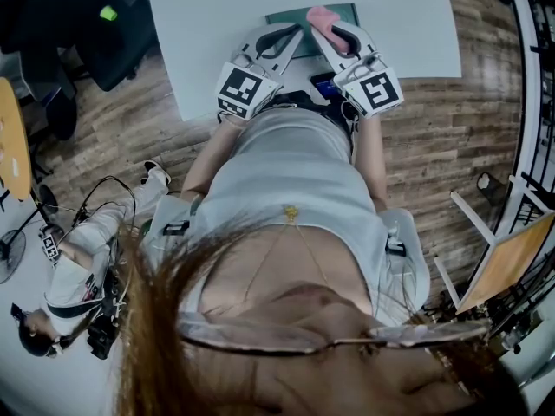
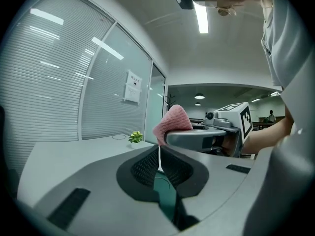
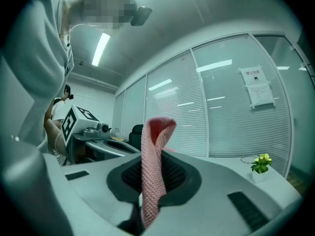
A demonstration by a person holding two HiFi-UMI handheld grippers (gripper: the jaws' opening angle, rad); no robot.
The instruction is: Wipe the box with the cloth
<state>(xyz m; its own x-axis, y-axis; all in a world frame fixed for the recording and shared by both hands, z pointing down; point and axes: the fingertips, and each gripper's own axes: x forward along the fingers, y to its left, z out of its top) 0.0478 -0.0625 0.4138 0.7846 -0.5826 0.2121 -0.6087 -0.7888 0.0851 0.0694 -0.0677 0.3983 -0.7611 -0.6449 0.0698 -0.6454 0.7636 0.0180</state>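
A dark green box (image 1: 282,17) lies on the white table (image 1: 199,33) in front of me. Both grippers are lifted off the table, side by side above the box's near edge. My right gripper (image 1: 334,26) (image 3: 152,168) is shut on a pink knitted cloth (image 1: 319,16) (image 3: 153,151), which stands up folded between its jaws. My left gripper (image 1: 293,33) (image 2: 160,157) is shut with nothing between its jaws. The left gripper view shows the right gripper (image 2: 206,136) just to the right, with the cloth (image 2: 173,119) sticking out of it.
A small potted plant (image 2: 135,137) (image 3: 261,163) stands on the table before a glass wall with blinds. A small device with a blue screen (image 1: 323,85) lies at the table's near edge. Another person (image 1: 69,267) crouches on the floor at left; a wooden board (image 1: 512,258) leans at right.
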